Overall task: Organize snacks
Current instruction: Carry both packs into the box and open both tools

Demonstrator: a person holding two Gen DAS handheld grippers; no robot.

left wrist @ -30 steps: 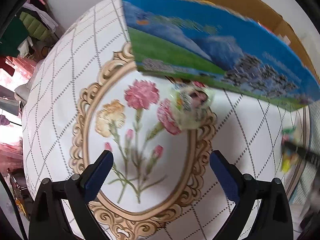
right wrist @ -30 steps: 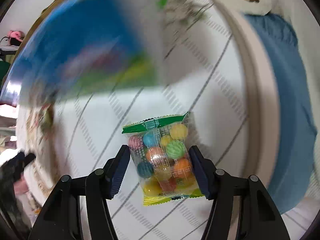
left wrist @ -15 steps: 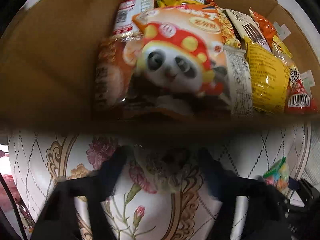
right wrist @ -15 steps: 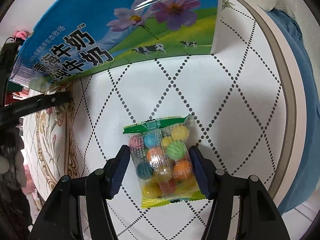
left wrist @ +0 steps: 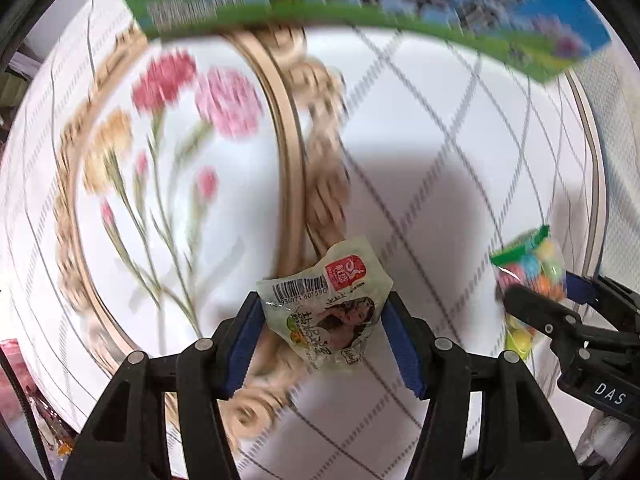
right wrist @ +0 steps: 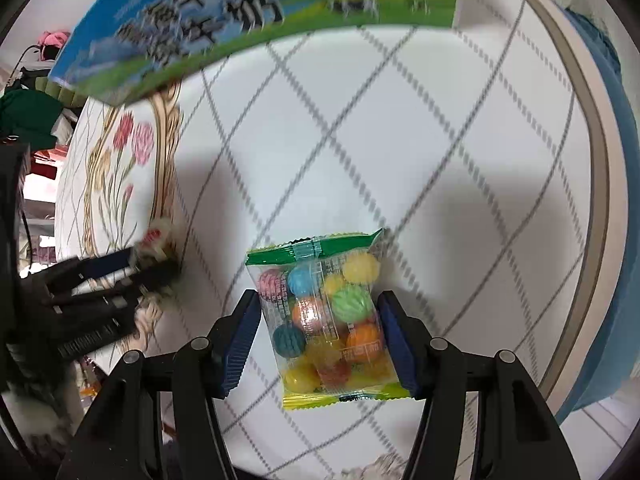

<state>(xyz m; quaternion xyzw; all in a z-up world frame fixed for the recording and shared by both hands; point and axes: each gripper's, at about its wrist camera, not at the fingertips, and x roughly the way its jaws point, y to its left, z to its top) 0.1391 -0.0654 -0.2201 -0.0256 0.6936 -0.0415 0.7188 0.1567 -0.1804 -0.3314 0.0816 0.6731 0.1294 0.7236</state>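
Left tool (left wrist: 322, 320) clenches a pale snack packet (left wrist: 326, 308); right tool (right wrist: 318, 336) clenches a candy bag (right wrist: 326, 320). Both hang above the bench (right wrist: 460, 160); carry them level over the box (right wrist: 260, 12) rim.

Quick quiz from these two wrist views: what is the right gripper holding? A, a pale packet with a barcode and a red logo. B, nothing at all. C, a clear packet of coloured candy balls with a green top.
C: in the right wrist view the right gripper has both pads against the candy packet; the barcode packet sits in the left gripper.
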